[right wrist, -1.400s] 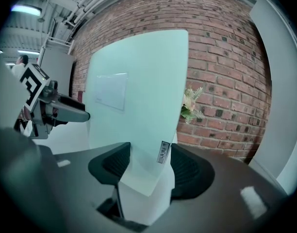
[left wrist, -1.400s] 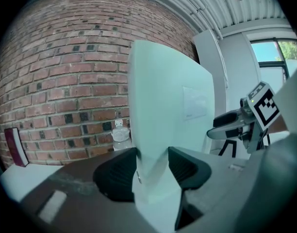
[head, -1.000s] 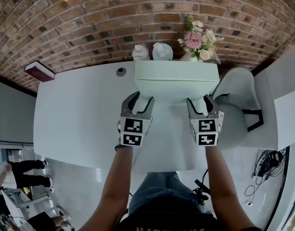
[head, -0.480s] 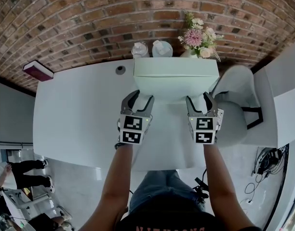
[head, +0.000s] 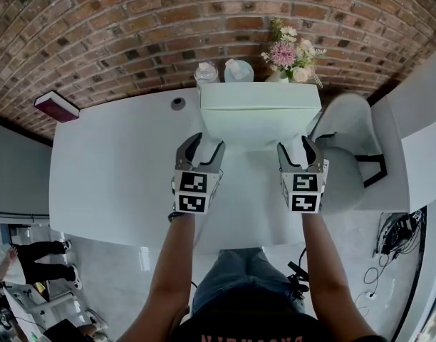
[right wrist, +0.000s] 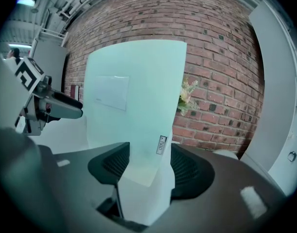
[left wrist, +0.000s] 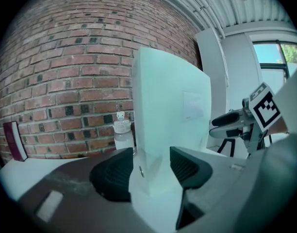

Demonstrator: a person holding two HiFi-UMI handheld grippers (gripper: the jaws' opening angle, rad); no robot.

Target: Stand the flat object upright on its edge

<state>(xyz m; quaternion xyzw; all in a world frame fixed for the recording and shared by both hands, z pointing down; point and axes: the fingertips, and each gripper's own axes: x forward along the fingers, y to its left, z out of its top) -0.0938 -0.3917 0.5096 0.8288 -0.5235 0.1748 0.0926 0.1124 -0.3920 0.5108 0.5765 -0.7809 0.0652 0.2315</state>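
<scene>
White table (head: 111,162) bore the pale box (head: 261,116) upright on its edge, toward the table's far side. Nearer the table's front, the right gripper (head: 298,144) clamped one lower corner; the left gripper (head: 204,142) had its jaws opening around the other.

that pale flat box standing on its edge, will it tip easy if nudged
Probably tippy: the flat box stands tall on a thin edge on the table. Likely stiff, since its faces look straight with crisp corners. Probably light, maybe cardboard, so a small nudge could topple it.
</scene>
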